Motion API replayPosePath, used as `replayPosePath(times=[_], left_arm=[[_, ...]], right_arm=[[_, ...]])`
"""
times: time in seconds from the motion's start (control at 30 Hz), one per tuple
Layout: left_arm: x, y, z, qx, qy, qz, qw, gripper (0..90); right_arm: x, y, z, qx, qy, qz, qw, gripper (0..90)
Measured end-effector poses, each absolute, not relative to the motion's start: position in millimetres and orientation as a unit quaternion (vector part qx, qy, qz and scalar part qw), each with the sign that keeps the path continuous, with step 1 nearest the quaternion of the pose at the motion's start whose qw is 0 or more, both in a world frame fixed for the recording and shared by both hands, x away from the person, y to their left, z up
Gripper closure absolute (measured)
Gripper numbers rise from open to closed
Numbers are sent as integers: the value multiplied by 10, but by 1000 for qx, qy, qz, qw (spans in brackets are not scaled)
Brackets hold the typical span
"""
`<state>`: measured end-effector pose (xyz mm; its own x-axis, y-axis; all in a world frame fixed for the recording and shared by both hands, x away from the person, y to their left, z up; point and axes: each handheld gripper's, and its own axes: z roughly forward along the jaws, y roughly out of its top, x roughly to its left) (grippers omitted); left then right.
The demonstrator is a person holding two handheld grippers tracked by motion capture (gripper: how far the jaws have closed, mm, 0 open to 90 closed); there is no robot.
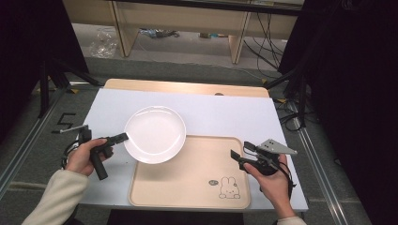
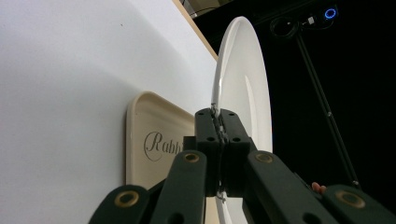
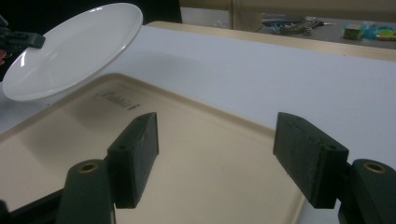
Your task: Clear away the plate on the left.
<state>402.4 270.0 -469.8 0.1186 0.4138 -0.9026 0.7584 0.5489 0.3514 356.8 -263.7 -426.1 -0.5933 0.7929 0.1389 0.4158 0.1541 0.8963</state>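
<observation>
White glazed ceramic plate (image 1: 155,134) held tilted above beige plastic tray (image 1: 187,187), left gripper (image 1: 123,137) fingers clamped on its rim. Stiff, slippery, breakable; rim grip only. Right gripper (image 1: 237,158) fingers apart, empty.

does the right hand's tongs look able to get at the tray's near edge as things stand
Probably yes: the right tongs stand open beside the tray, whose right side is bare; the plate is held up at its far left corner.

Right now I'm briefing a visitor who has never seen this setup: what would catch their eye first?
The white plate, held off the table by its rim in the shut left gripper, above the far left corner of the beige tray. Next, the rabbit drawing near the tray's front right corner.
</observation>
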Motion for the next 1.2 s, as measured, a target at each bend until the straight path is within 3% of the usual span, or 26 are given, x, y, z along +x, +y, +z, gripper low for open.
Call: replayPosePath(times=[1.2], left_arm=[[4031, 2486, -4720, 466, 643, -162, 585, 876]], right_arm=[[3565, -2633, -4257, 413, 735, 504, 185, 321]])
